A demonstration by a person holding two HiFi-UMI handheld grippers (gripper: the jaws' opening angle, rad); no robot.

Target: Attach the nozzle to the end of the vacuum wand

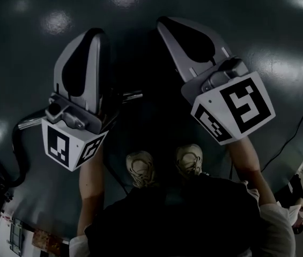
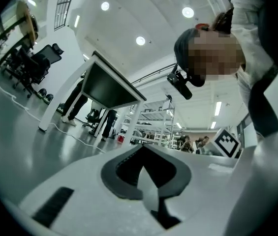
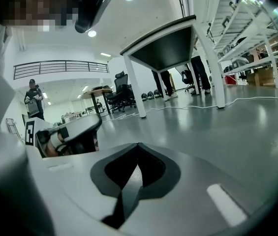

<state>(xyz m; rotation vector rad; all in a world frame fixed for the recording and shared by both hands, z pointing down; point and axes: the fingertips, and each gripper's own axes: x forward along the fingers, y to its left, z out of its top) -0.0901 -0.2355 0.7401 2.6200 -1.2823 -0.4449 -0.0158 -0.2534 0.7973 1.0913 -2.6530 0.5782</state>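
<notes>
Both pairs of my fingers are pinched fully together, nothing in either. Left gripper (image 1: 94,33) and right gripper (image 1: 165,21) hang side by side, apart, over the dark glossy floor (image 1: 248,31), tips pointing away from my shoes (image 1: 140,168). The vacuum wand (image 1: 132,96) is a chrome tube running crosswise under the left gripper. A short bit shows on each side and the middle is hidden behind the gripper body. A black hose (image 1: 16,154) curves off the tube's left end toward the lower left. Can't tell if the tube rests on the floor. Left gripper view tilts slightly up at a white-legged table (image 2: 107,87). Right gripper view catches the left gripper off to its left.
</notes>
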